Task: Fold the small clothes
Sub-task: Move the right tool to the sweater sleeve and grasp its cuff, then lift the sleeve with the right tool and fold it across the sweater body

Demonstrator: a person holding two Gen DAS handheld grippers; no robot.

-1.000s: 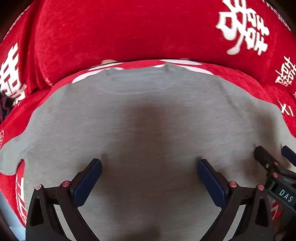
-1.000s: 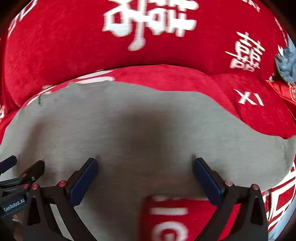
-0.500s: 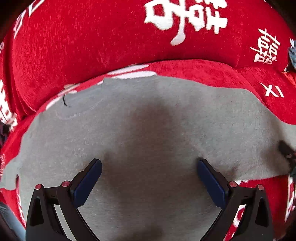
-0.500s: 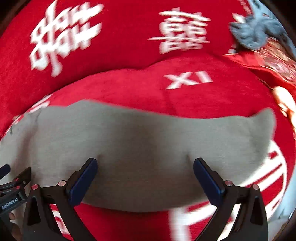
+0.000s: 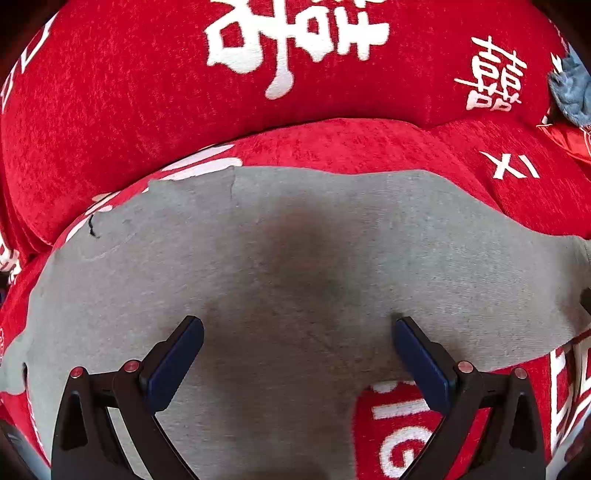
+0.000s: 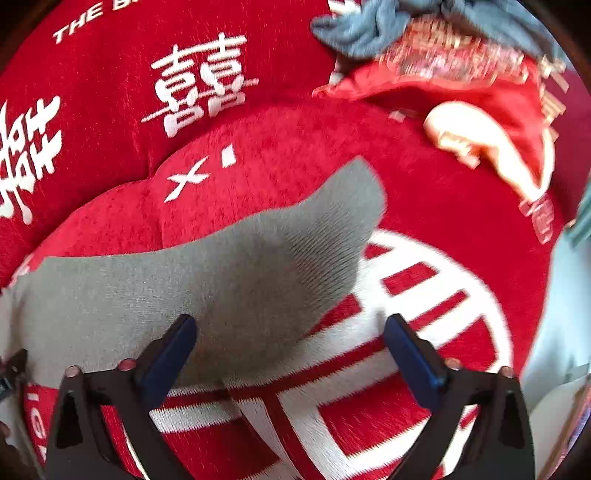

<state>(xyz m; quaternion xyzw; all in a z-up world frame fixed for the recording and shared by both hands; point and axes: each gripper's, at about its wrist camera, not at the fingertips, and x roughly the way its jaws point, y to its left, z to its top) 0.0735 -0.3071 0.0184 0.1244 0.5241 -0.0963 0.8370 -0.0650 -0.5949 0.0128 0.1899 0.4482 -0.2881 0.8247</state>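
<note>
- A grey garment point(image 5: 303, 258) lay spread flat on the seat of a red sofa point(image 5: 369, 144) printed with white characters, its neckline toward the back cushion and one sleeve point(image 6: 343, 206) stretched out to the right.
- The left hand-held gripper point(image 5: 299, 343) hung over the middle of the grey garment with its jaws wide apart; nothing was clamped between its blue pads point(image 5: 177, 354).
- The right hand-held gripper point(image 6: 290, 339) hovered over the sleeve end; its jaws had just been closing a little, yet they stood wide and gripped nothing, with the left finger over grey cloth and the right finger over the white circle on the seat.
- Further right, a crumpled blue-grey cloth point(image 6: 369, 26) lay on a red embroidered piece point(image 6: 461, 77).
</note>
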